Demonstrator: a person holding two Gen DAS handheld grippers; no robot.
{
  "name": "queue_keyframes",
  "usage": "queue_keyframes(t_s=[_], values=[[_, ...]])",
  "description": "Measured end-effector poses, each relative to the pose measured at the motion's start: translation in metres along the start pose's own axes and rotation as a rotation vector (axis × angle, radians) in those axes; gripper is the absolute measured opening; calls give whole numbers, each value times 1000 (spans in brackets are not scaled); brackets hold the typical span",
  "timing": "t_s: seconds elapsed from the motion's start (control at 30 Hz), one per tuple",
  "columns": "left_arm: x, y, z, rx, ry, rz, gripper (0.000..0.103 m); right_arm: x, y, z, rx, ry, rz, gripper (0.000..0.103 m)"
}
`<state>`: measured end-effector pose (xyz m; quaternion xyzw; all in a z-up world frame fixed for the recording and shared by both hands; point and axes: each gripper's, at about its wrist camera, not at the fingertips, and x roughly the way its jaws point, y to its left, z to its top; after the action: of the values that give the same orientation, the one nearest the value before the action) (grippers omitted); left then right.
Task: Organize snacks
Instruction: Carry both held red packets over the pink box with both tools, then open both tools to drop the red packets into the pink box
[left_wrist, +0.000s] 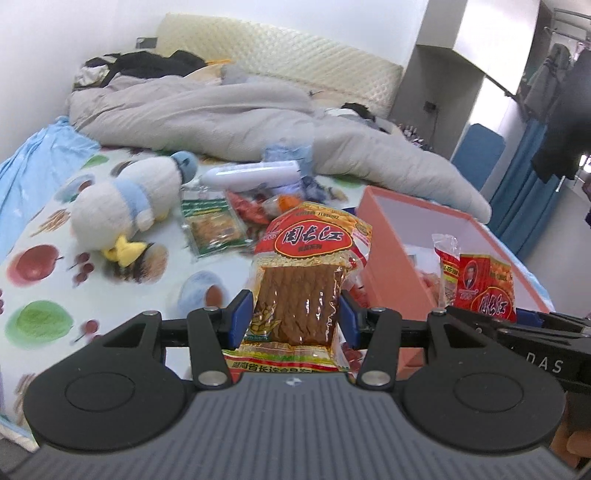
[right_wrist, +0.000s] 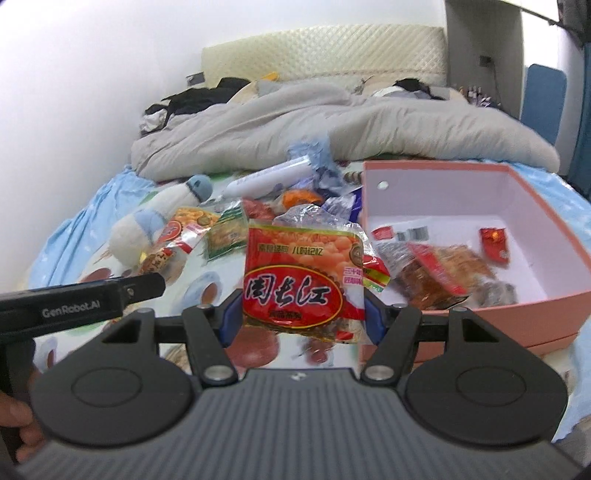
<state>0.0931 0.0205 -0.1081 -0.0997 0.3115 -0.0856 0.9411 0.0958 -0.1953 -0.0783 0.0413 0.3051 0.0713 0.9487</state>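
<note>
The left gripper (left_wrist: 295, 317) is clamped on a snack pack of brown strips (left_wrist: 299, 295), lifted off the fruit-print bed sheet (left_wrist: 44, 258). Beside it the right gripper (right_wrist: 297, 314) pinches a red snack packet (right_wrist: 301, 280) between its blue pads, just left of the pink box's (right_wrist: 554, 236) near-left corner, where other snacks already lie

My fruit-print bed (left_wrist: 40, 266) carries a pink box (right_wrist: 480, 306); left of the box lie loose snack packets (left_wrist: 212, 225), a plush duck (left_wrist: 122, 206) and a white tube (left_wrist: 251, 175), behind it a grey duvet (left_wrist: 240, 118).
</note>
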Motion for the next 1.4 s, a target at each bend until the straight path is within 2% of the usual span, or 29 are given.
queue_keyframes(t_s=[0.43, 0.67, 0.8, 1.03, 1.4], values=[[11, -75, 6, 98, 9, -86, 55, -23, -66, -6, 75, -34, -108, 67], [31, -103, 23, 153, -3, -101, 55, -28, -92, 1, 83, -60, -139, 67], [44, -121, 33, 160, -11, -137, 55, -22, -110, 4, 95, -61, -163, 68], [88, -157, 44, 205, 18, -209, 55, 3, -145, 9, 122, -27, -213, 69], [178, -186, 62, 244, 112, -234, 55, 61, -184, 25, 156, 45, -217, 69]])
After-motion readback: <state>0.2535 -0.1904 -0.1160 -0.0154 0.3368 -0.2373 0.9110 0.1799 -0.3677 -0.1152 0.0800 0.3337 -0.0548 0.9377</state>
